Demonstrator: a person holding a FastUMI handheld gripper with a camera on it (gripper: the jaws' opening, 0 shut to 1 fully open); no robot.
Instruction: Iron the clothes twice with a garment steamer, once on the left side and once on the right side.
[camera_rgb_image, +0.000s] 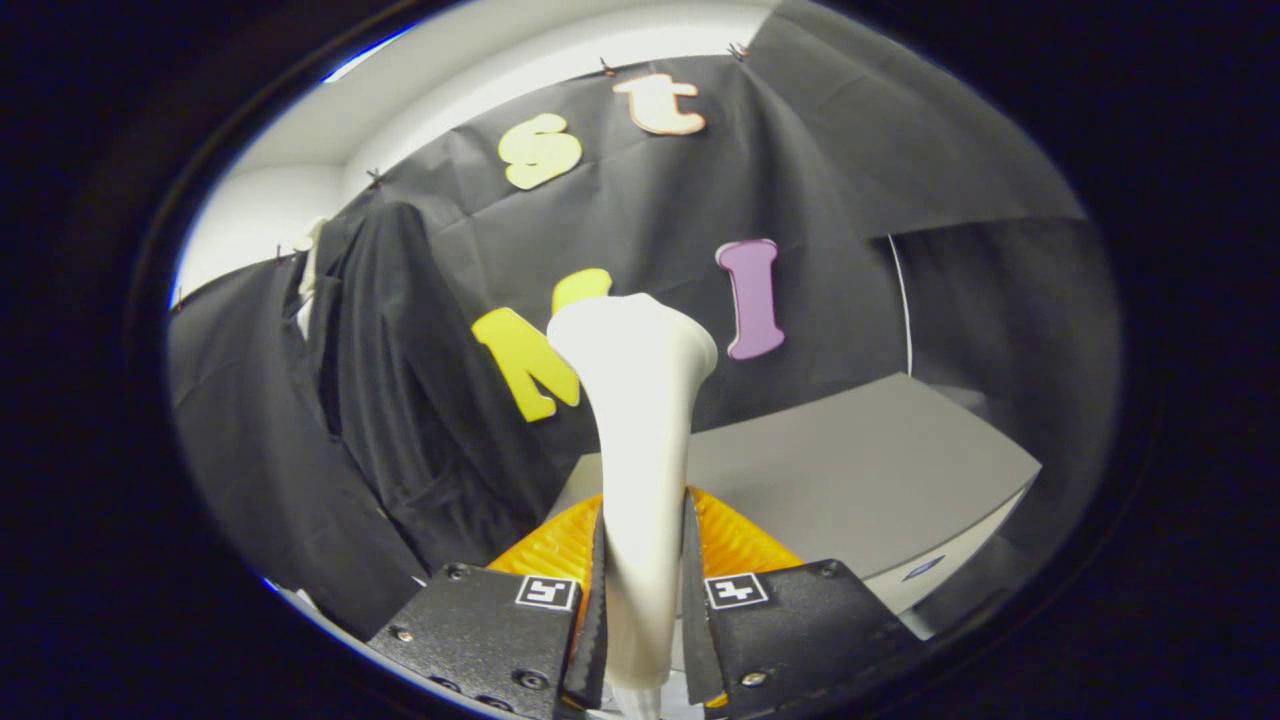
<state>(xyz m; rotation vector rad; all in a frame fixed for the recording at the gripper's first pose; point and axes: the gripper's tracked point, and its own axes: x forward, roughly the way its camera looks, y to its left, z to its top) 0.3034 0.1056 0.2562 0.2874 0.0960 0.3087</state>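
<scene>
Two fingers (642, 610) are closed on the handle of the garment steamer (640, 430), one pressing each side of the white stem, so I have it clamped low on the handle. From there the stem rises straight ahead of the fingers and flares into the wide head at the top. I judge that low grip is chosen to leave the head free to meet the fabric.

Beyond the steamer and to its left, a dark garment (400, 400) hangs against the booth wall, its folds falling down toward the near left. The steamer head is well apart from it, so I read no pass as being under way right now. A light hanger or collar piece shows at the garment's top, too small to tell which.

To the right, behind the steamer, lies a grey worktop (860, 470). Next I would swing the head left toward the cloth.
</scene>
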